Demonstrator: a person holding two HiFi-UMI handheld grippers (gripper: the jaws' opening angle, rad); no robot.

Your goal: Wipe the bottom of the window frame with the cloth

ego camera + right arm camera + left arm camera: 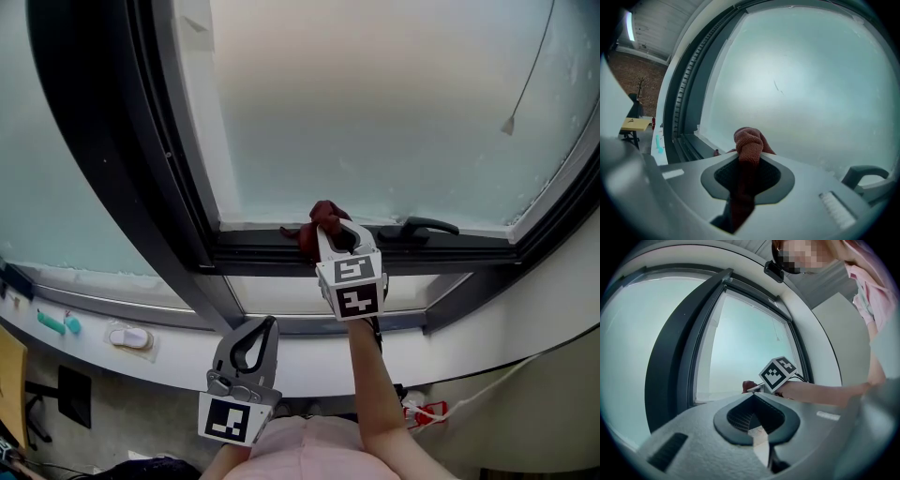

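Observation:
A dark red cloth [317, 216] is bunched on the dark bottom rail of the window frame [253, 249], just under the frosted pane. My right gripper [329, 226] is shut on the cloth and presses it against the rail near the middle. In the right gripper view the cloth [749, 142] pokes up as a knot between the jaws, against the glass. My left gripper [270, 323] hangs lower, in front of the white sill, shut with nothing in it. From the left gripper view the cloth [748, 385] and the right gripper's marker cube [778, 372] show ahead.
A black window handle [423, 225] lies on the rail right of the cloth. A thick dark post [112, 159] runs up on the left. A teal object [58, 323] and a white item [129, 337] rest on the white sill. A cord pull [509, 125] hangs by the pane.

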